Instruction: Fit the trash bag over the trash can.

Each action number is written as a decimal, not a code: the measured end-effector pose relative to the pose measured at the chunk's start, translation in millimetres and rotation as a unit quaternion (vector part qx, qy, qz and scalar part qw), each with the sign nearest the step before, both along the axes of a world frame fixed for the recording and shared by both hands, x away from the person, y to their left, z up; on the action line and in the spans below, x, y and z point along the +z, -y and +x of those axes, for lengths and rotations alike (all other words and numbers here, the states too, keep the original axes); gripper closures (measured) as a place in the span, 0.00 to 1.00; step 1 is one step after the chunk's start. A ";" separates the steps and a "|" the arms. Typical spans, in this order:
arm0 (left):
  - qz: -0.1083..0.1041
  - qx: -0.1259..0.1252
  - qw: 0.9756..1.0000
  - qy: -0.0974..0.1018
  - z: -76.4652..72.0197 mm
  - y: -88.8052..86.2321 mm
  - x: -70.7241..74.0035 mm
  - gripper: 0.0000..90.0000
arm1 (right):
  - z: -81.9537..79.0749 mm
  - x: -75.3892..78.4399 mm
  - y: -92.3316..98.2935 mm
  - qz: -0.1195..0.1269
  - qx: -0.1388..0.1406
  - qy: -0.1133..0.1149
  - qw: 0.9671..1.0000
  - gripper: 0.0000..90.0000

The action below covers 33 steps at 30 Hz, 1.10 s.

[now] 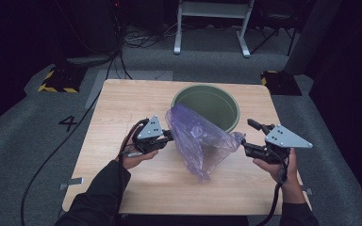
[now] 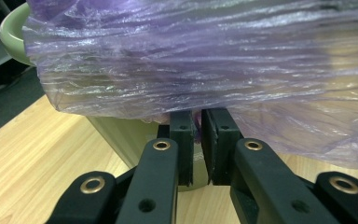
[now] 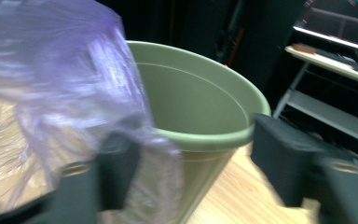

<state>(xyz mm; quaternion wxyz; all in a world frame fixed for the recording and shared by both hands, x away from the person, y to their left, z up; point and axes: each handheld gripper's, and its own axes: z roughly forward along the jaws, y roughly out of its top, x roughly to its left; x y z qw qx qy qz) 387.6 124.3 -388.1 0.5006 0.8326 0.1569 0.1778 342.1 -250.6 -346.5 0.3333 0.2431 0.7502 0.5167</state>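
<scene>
A crumpled, see-through purple plastic bag [image 1: 198, 141] hangs between my two grippers above the wooden table [image 1: 122, 108], just in front of a round green bin [image 1: 212, 106]. My left gripper [image 1: 169, 137] is shut on the bag's left edge. In the left gripper view a pinch of purple film sits between the nearly closed jaws [image 2: 198, 116], and the bag [image 2: 191, 60] spreads above them. My right gripper [image 1: 246, 135] stands open at the bag's right corner. In the right gripper view [image 3: 196, 154] the bag [image 3: 65, 79] drapes over the left jaw, and the bin [image 3: 200, 98] stands behind.
The bin stands at the table's far middle, its rim [image 2: 11, 32] beside the bag. Bare wood lies at the table's near and left parts. On the grey floor beyond are yellow-and-black striped blocks [image 1: 56, 81], cables and a white frame [image 1: 212, 23].
</scene>
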 end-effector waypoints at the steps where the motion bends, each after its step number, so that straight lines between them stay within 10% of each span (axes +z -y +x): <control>1: 0.000 0.001 1.000 0.000 -0.1 -0.3 -0.2 0.89 | -0.8 -0.5 -0.7 -0.002 0.008 0.004 1.000 0.58; 7: -0.003 -0.004 1.000 -0.007 -5.5 -4.0 -1.6 0.68 | -3.2 0.5 -1.2 -0.008 0.040 0.013 0.999 0.93; 16: -0.011 0.008 1.000 -0.023 -33.4 -16.1 3.0 0.20 | -5.3 2.2 -3.4 -0.009 0.043 0.017 0.999 0.99; 33: -0.053 0.027 0.998 0.018 -85.6 -20.0 33.9 0.18 | -6.5 0.7 -3.6 -0.016 0.028 0.013 0.999 0.99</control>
